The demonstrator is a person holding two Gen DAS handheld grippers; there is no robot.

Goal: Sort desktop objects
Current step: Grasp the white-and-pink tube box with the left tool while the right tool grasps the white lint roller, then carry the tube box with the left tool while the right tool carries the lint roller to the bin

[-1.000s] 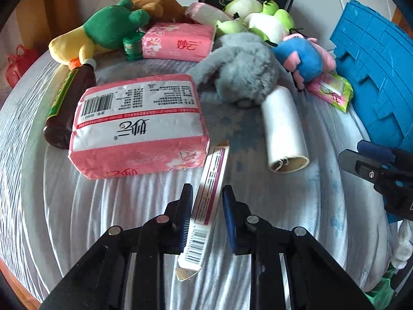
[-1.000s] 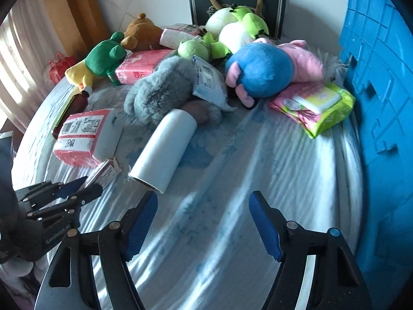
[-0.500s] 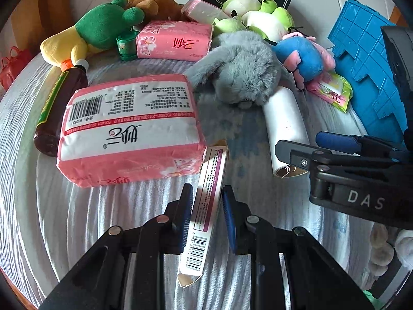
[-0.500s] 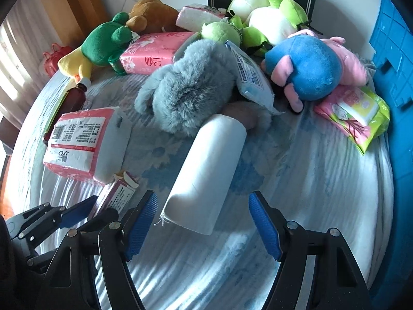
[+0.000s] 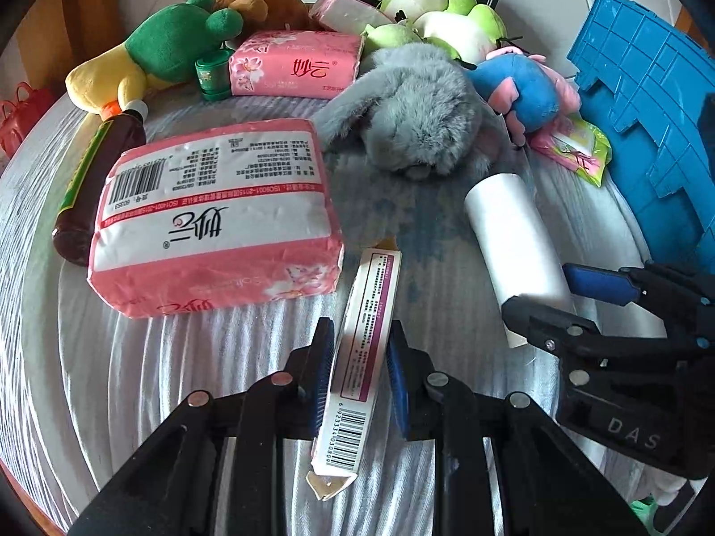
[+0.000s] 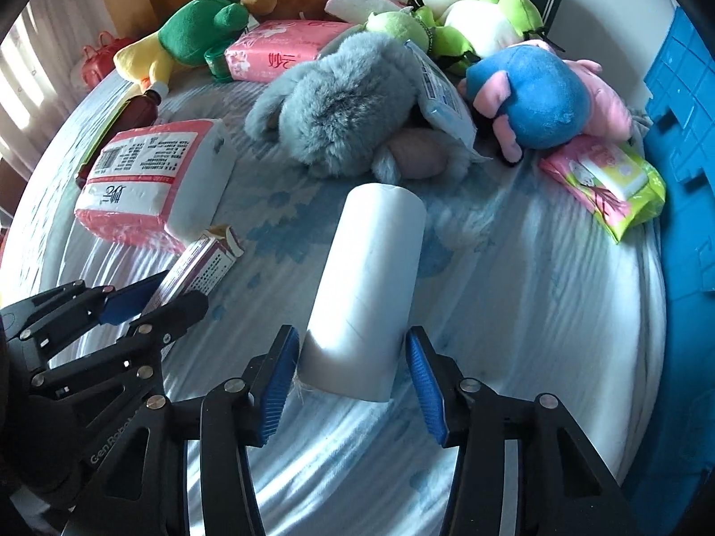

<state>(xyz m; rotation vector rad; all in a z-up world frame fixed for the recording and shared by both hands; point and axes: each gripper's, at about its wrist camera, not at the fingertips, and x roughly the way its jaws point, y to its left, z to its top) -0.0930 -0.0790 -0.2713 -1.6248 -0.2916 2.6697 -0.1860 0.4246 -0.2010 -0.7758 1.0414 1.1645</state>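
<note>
Striped bedsheet (image 6: 514,312): our left gripper (image 5: 359,370) jaws clamp the slim carton (image 5: 364,348); right gripper (image 6: 353,384) jaws, just closing, straddle the white roll (image 6: 371,286) untouched. We centre before squeezing.

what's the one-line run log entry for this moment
left tool: shut on slim carton | right tool: closing around white roll, pads not yet touching | surface: striped cloth

blue crate (image 6: 683,134) cut off at the right edge — carton (image 6: 196,268) partly behind left gripper (image 6: 147,303)
</note>
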